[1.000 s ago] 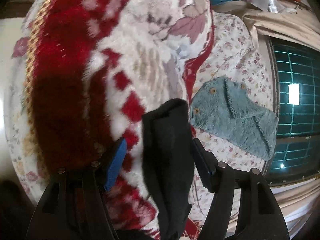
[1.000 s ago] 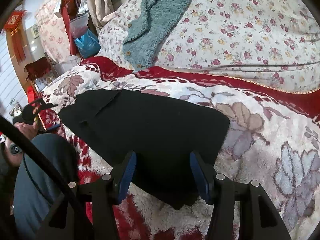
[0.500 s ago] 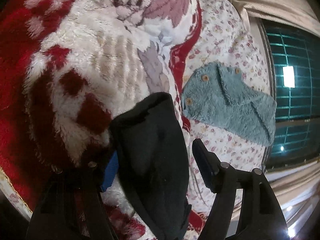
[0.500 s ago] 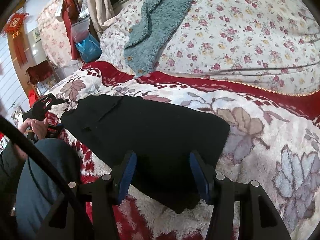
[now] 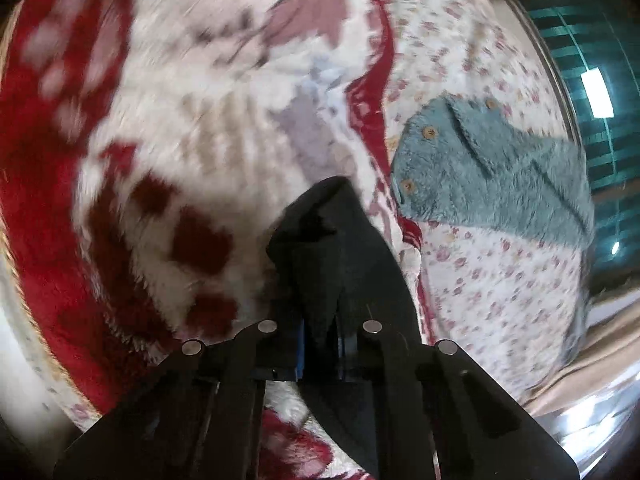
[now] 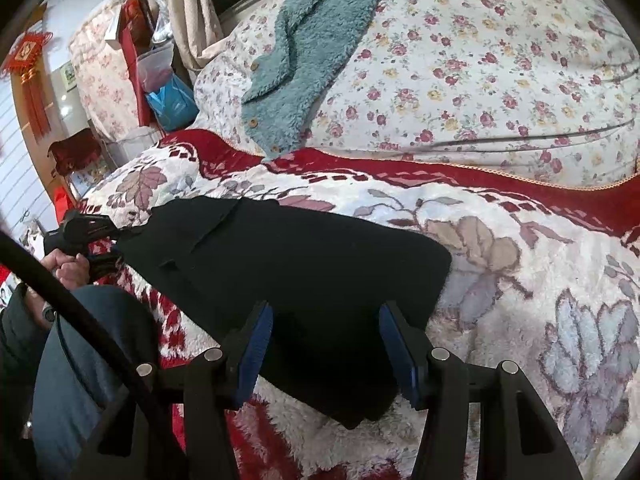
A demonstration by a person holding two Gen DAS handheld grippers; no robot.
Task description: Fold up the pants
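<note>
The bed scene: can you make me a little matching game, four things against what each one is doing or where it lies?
Things:
1. left gripper
2. right gripper
3. black pants
4. teal fleece jacket

States:
a. on the floral quilt, near the window
b. jaws wide apart, over the pants' edge
c. closing on a bunch of black cloth
d. spread on the red and white blanket

Pairs: 1-c, 2-b, 3-d, 4-a
</note>
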